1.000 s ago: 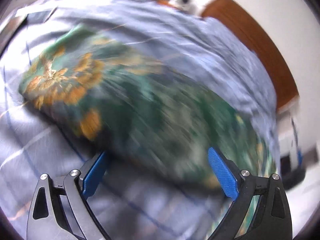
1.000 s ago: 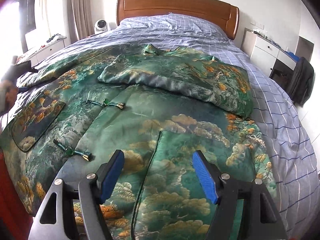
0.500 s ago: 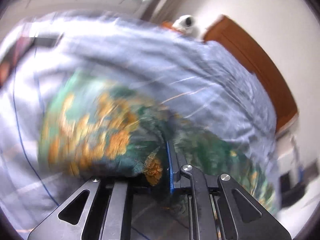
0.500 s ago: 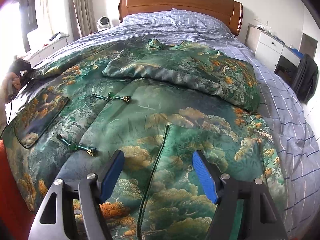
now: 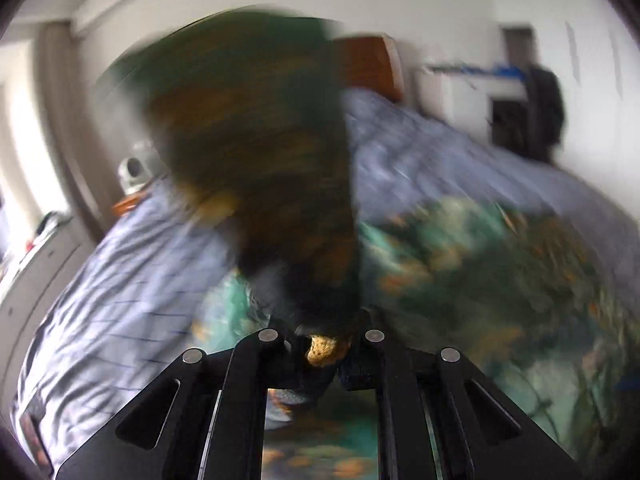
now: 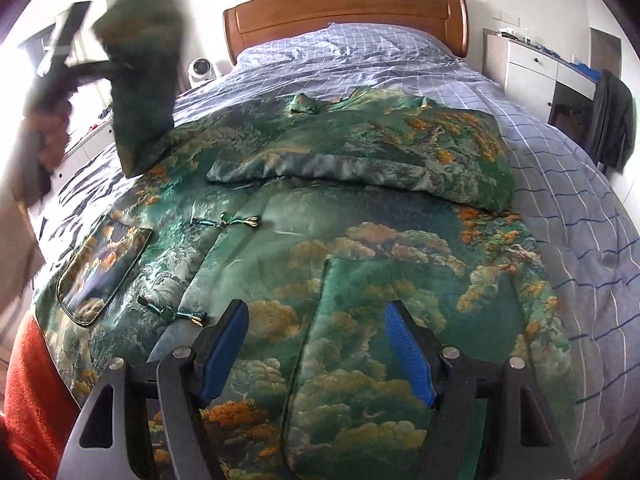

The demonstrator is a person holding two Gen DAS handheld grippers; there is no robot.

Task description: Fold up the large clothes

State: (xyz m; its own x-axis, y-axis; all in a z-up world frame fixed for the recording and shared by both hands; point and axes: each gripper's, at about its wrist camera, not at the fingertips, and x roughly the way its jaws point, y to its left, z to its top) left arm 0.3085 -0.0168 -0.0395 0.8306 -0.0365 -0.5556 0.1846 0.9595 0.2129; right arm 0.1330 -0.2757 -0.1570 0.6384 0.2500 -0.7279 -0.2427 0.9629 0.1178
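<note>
One green brocade jacket (image 6: 320, 208) spread across the centre of the frame on one bed (image 6: 580, 208), collar toward the headboard (image 6: 344, 8) at top centre. Right-hand sleeve (image 6: 360, 164) already laid across the chest; other sleeve (image 6: 140, 92) lifted at upper left, hanging from the left gripper (image 5: 322, 350), jaws clenched on the cuff. Right gripper (image 6: 316, 348) at lower centre, jaws released, holding nothing, poised over the hem. Heavy blur in the left wrist view, suggesting a fast swing. Risks, as judged: slippery fabric sliding out of the small pinch at the cuff mid-swing; sleeve landing twisted or short of the chest; jacket body dragged off line, with nothing pinning the hem. Two frog fastenings (image 6: 224, 222) (image 6: 172, 314) counted on the front, one patch pocket (image 6: 102, 266) at lower left. One white dresser (image 6: 536, 68) at upper right, one dark garment (image 6: 612, 120) hanging beside it, one small white fan (image 6: 201, 68) left of the headboard.
</note>
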